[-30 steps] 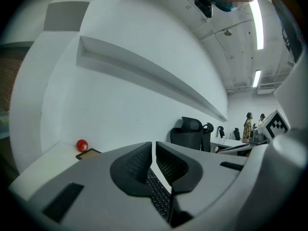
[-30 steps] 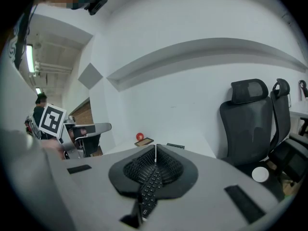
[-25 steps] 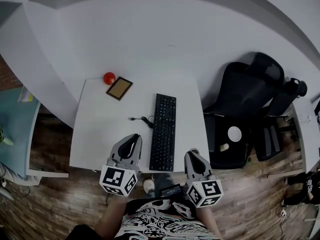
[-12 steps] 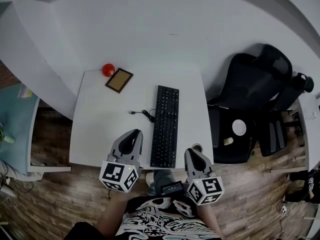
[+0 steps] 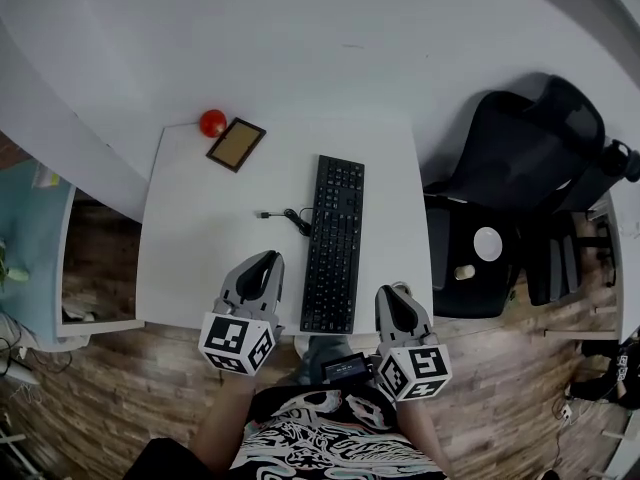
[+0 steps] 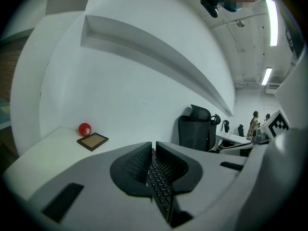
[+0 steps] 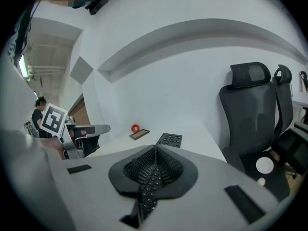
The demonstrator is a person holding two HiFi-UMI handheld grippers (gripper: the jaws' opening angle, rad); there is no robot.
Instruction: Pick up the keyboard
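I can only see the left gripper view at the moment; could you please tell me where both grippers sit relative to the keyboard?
Observer: In the head view the keyboard lies lengthwise between them. The left gripper is off its near left side and the right gripper off its near right corner, and neither is on it.
Operator: Thank you. Is the right gripper open?
Observer: No. The right gripper view shows its jaws together with nothing between them.
Operator: Is anything lying beside the keyboard?
Observer: Yes. A black cable loops on the table just left of the keyboard, ahead of the left gripper.
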